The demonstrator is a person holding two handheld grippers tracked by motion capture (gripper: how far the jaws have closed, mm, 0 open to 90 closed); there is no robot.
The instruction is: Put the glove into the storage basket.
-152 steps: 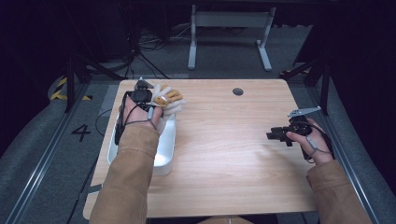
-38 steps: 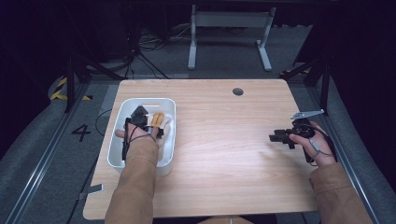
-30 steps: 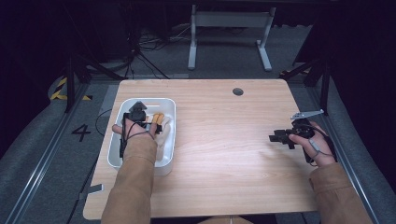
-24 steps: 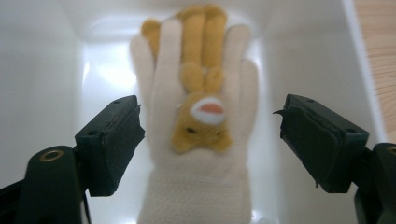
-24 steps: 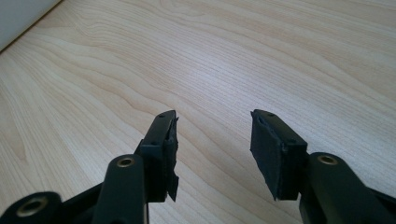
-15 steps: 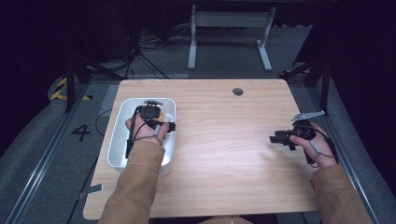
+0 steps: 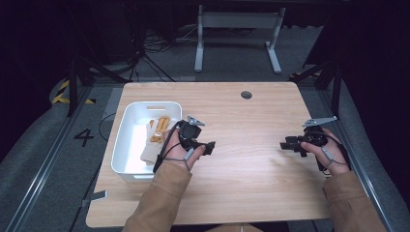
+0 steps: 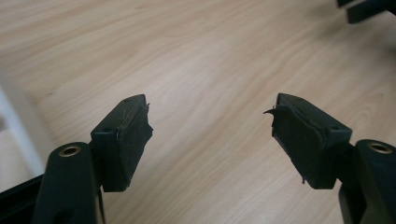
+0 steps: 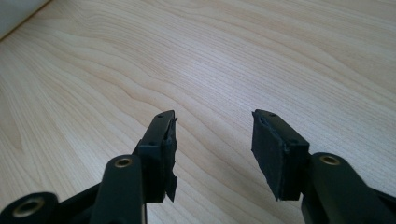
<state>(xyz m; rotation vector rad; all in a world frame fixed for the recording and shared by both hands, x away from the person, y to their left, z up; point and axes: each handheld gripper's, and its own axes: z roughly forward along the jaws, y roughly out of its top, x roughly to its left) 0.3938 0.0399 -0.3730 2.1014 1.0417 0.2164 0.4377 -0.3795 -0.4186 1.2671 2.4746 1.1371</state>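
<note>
Now both claws spread and empty: left claw beside the bin, its jaws lately narrowing.

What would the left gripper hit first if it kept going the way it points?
Probably the right gripper: the left gripper points across bare table toward it, jaws open and empty. Depth is unclear.

Pale beige fabric work glove with orange-brown trim: lying flat and limp inside white rectangular plastic bin, lengthwise from about six to twelve o'clock, orange part toward twelve. Bin resting at nine o'clock on light wooden table.
</note>
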